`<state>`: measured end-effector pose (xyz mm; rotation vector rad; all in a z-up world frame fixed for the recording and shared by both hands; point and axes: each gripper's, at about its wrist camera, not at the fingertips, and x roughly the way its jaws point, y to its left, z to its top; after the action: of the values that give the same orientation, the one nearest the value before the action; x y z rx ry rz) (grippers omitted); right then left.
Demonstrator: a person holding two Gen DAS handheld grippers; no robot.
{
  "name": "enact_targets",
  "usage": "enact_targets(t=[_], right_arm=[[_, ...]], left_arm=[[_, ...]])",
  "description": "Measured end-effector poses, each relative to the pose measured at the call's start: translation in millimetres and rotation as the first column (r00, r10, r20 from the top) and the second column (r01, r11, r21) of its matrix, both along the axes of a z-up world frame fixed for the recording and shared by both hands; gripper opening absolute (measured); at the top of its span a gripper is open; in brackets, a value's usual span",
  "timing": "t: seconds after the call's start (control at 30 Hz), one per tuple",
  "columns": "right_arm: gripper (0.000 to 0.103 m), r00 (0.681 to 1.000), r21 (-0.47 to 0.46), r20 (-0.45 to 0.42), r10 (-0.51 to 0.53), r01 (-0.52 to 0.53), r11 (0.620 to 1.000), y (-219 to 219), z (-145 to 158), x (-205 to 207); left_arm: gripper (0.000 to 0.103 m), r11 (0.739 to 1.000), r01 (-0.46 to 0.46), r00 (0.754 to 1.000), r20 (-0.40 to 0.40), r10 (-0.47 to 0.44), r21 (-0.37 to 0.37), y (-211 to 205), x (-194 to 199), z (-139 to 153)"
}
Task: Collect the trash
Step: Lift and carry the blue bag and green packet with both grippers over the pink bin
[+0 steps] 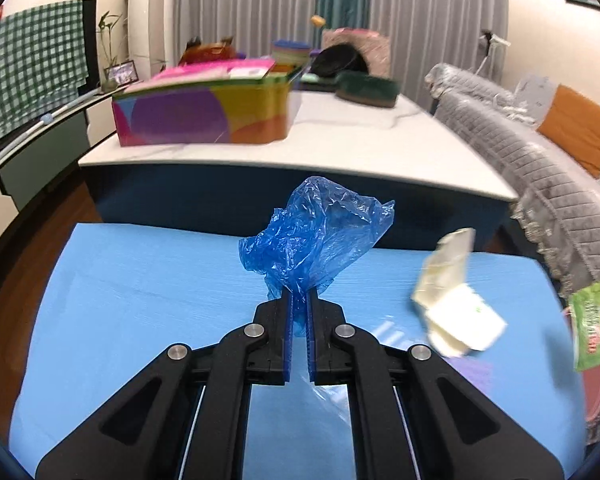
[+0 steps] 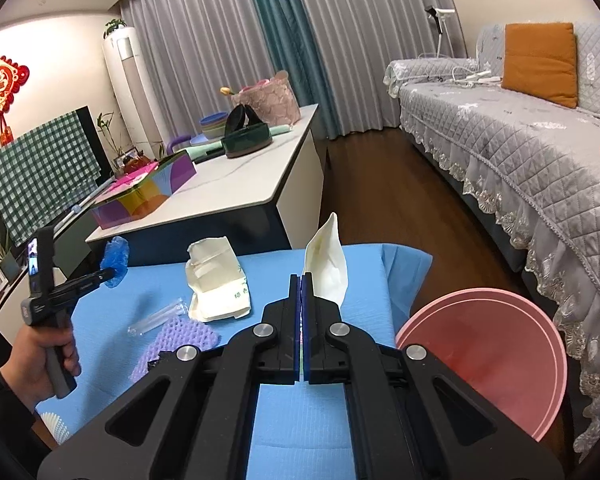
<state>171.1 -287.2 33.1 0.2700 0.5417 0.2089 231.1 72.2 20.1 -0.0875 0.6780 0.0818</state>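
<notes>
Now the left gripper (image 1: 299,304) pinches a crumpled blue plastic bag (image 1: 316,236); the right gripper (image 2: 301,284) clamps a white wrapper (image 2: 327,264) above the blue-covered table (image 2: 364,280), near its far edge.

A white-topped desk (image 2: 260,168) stands mid-room on a dark wood floor (image 2: 364,184). Behind the desk hang grey curtains (image 2: 204,32) with one teal panel (image 2: 276,20). To the desk's right runs a grey quilted sofa (image 2: 500,136) bearing an orange cushion (image 2: 540,64). To its left, a checked cloth (image 2: 40,168) drapes a dark screen, near a white floor-standing air conditioner (image 2: 124,80).
</notes>
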Motion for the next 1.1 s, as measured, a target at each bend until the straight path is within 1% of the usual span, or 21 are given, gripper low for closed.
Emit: enact_targets(t=[0.2, 0.4, 0.53, 0.77, 1.1], right_arm=[[0.001, 0.999, -0.016, 0.030, -0.012, 0.013, 1.000, -1, 10, -17], [0.001, 0.998, -0.019, 0.038, -0.041, 0.042, 0.999, -8, 13, -26], [0.001, 0.997, -0.032, 0.051, -0.061, 0.062, 0.998, -12, 16, -32], [0.001, 0.994, -0.039, 0.059, -0.093, 0.095, 0.995, -23, 19, -36], [0.001, 0.990, -0.035, 0.059, -0.131, 0.133, 0.990, -39, 17, -38]], left_arm=[[0.005, 0.999, 0.044, 0.998, 0.050, -0.043, -0.031, -17, -34, 17], [0.005, 0.995, 0.070, 0.996, 0.062, -0.066, -0.076, -31, -58, 18], [0.005, 0.992, 0.094, 0.994, 0.063, -0.089, -0.088, -45, -68, 15], [0.005, 0.986, 0.149, 0.988, 0.059, -0.144, -0.081, -73, -73, 10], [0.005, 0.974, 0.214, 0.976, 0.053, -0.210, -0.068, -109, -71, 3]])
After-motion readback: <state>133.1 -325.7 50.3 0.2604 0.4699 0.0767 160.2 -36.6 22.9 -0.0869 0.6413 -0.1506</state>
